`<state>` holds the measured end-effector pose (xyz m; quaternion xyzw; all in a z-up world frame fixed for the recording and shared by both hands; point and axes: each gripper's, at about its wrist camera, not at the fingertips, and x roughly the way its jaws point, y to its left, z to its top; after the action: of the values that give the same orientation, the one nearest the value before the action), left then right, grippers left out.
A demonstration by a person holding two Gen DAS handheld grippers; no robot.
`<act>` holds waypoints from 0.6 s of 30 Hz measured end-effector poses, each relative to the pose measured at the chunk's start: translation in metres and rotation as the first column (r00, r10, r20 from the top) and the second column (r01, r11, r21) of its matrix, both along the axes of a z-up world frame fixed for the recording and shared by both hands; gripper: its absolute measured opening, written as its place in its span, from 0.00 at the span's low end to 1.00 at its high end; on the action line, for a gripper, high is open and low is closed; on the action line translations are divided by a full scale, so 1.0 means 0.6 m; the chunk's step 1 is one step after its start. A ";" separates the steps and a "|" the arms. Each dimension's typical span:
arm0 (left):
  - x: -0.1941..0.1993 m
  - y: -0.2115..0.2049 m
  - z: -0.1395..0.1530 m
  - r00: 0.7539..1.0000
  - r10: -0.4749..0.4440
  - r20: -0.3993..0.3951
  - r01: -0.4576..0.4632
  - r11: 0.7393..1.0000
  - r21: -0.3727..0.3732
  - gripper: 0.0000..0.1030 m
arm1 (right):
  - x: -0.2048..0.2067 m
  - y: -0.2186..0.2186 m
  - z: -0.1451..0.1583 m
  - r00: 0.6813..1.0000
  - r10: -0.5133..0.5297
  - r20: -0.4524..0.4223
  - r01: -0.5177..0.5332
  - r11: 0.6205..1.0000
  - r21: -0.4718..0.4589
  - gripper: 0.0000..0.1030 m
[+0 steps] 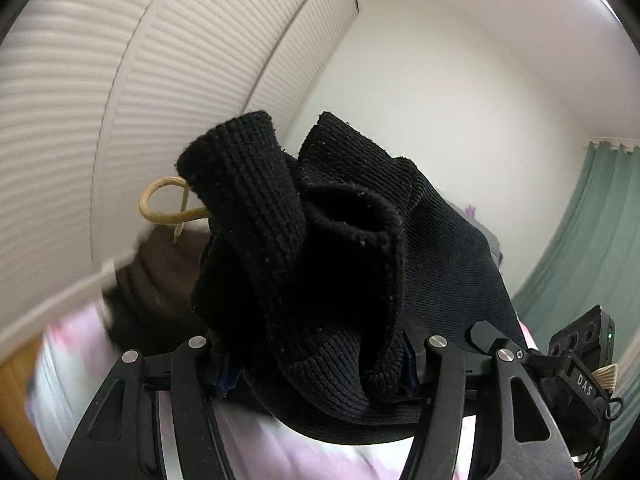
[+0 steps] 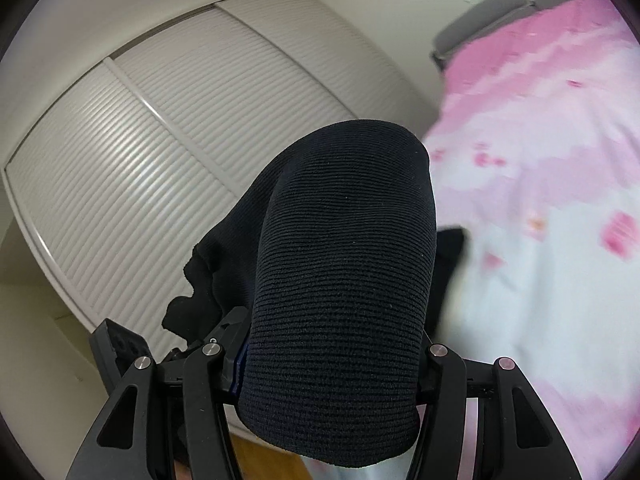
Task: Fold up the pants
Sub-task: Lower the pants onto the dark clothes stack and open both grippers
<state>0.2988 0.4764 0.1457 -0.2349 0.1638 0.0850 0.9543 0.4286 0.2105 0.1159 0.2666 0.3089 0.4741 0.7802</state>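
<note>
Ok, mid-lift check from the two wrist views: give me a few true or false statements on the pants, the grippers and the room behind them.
1. The left gripper has bunched black knit pants between its jaws. True.
2. The right gripper is empty. False: the pants drape over and between its jaws.
3. A tan loop of drawcord sticks out of the bunch in the left view. True.
4. The pants are light blue denim. False: they are a black ribbed knit.
5. White louvered doors stand behind the fabric. True.
6. The bedding is plain grey. False: it is pink and white.
</note>
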 end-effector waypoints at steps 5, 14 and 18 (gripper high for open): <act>0.072 0.125 0.001 1.000 0.023 0.009 -0.023 0.999 0.031 0.60 | 0.087 0.155 0.028 1.000 0.026 0.012 -0.027 0.998 0.053 0.56; 0.189 0.245 -0.171 0.988 0.015 -0.153 -0.024 0.998 -0.057 0.67 | 0.214 0.308 -0.100 0.996 0.013 -0.086 -0.016 0.999 -0.034 0.56; 0.200 0.245 -0.211 0.989 0.028 -0.148 -0.036 0.998 -0.052 0.71 | 0.243 0.318 -0.180 0.990 0.016 -0.138 -0.029 0.995 -0.093 0.58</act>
<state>0.4190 0.6234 0.0188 -0.2564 0.2320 0.1131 0.9315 0.5744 0.4011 0.0079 0.2579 0.3868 0.4484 0.7634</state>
